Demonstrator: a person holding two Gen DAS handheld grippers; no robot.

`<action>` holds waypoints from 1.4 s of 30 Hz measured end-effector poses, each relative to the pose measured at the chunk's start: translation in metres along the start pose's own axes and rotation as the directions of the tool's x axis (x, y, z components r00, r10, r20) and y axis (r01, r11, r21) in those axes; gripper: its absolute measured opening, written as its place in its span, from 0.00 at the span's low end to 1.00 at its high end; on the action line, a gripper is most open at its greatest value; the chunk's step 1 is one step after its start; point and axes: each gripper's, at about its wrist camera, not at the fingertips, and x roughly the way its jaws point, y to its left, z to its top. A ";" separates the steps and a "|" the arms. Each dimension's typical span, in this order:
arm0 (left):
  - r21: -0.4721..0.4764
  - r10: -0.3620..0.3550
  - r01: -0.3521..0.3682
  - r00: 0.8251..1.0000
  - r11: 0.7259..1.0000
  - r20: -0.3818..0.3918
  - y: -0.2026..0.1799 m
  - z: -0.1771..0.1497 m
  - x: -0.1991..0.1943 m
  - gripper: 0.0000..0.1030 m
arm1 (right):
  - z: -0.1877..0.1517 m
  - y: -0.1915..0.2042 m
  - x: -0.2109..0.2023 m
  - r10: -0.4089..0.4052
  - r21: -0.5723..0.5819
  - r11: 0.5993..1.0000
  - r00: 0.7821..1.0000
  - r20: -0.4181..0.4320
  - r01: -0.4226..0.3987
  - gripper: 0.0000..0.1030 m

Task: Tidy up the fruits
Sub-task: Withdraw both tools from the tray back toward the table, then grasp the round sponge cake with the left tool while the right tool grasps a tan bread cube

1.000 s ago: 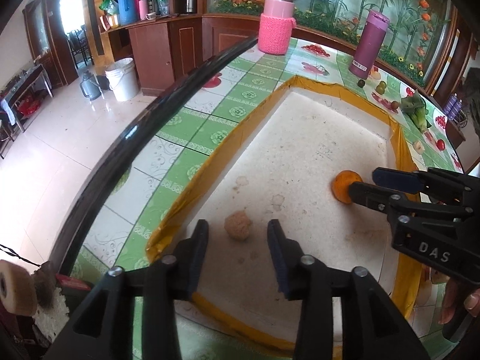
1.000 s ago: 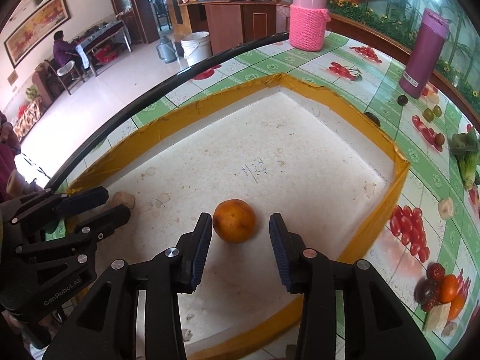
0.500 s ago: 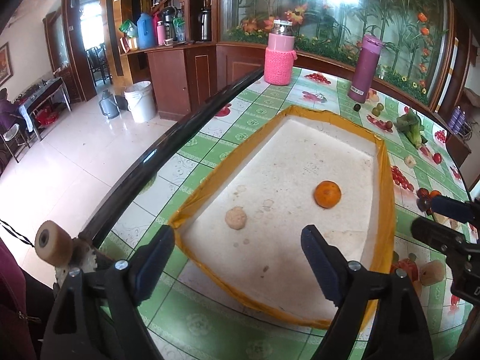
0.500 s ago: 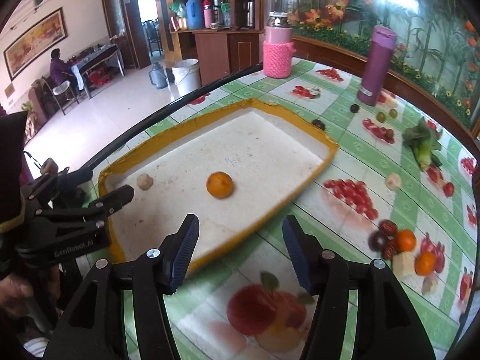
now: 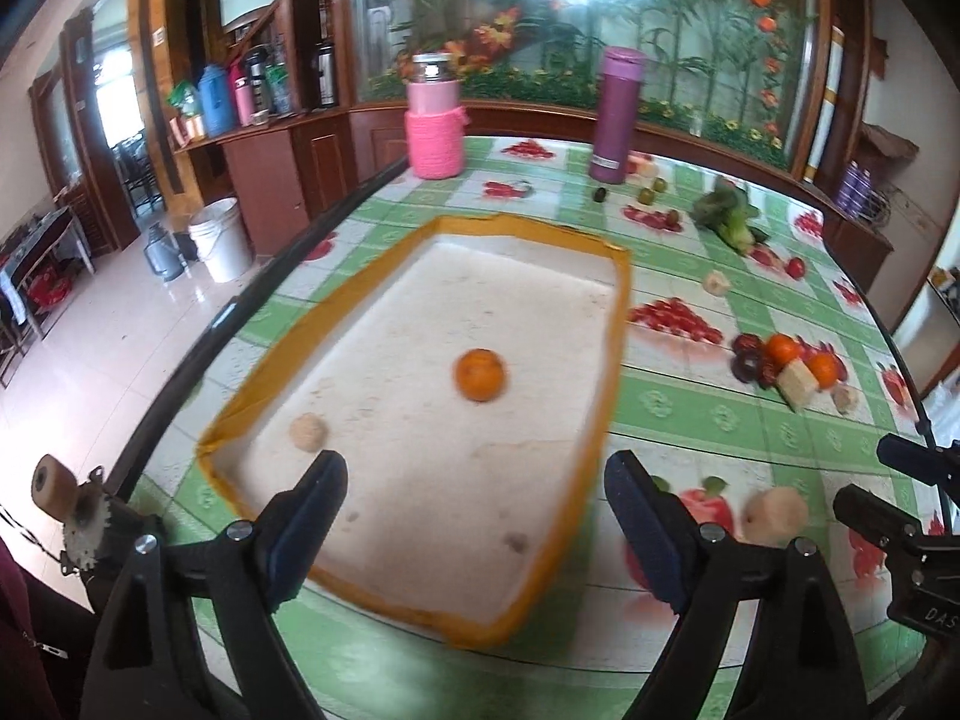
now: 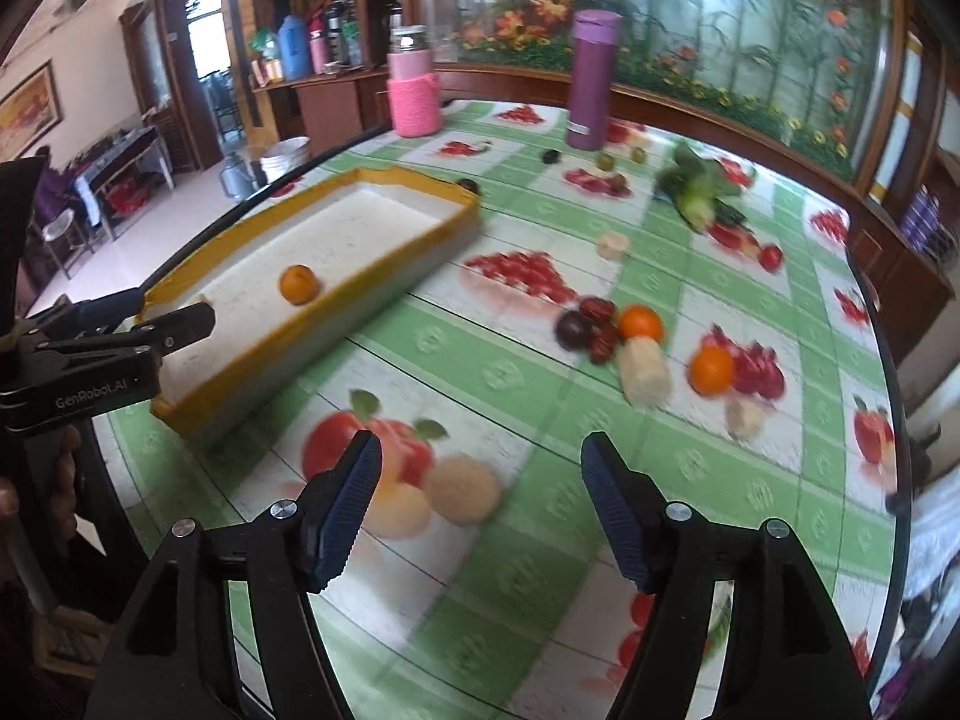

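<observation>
Your left tongs [image 5: 474, 501] and right tongs [image 6: 480, 489] are both spread wide, holding nothing, raised above the bench [image 6: 528, 420].

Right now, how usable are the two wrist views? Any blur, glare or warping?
Left wrist view: motion smear softens the orange and the tray rim; a blown-out highlight sits on the glass panel behind the purple bottle; fisheye bends the table edge. Right wrist view: stronger smear on the fruit cluster and tablecloth print; the right hand-held gripper stays sharp.

Left wrist view above tray [image 5: 618, 324], right wrist view beside it, both sharing tray and tablecloth [image 6: 528, 396]
</observation>
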 end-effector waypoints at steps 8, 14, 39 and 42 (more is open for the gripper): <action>0.121 -0.094 0.099 0.995 0.988 -0.043 -0.066 -0.014 -0.003 0.87 | -0.029 -0.059 -0.008 -0.058 0.124 0.990 0.998 -0.025 0.061 0.67; 0.208 -0.164 0.186 0.979 0.960 -0.121 -0.116 -0.029 0.004 0.87 | -0.043 -0.088 -0.008 -0.057 0.191 0.979 0.997 -0.043 0.065 0.67; 0.158 -0.128 0.163 0.969 0.974 -0.210 -0.131 -0.035 0.038 0.87 | 0.024 -0.093 0.079 0.051 0.061 0.997 0.997 -0.059 -0.048 0.67; 0.147 -0.132 0.166 0.967 0.975 -0.218 -0.129 -0.034 0.039 0.87 | 0.028 -0.089 0.091 0.040 0.019 0.999 0.997 -0.070 -0.039 0.64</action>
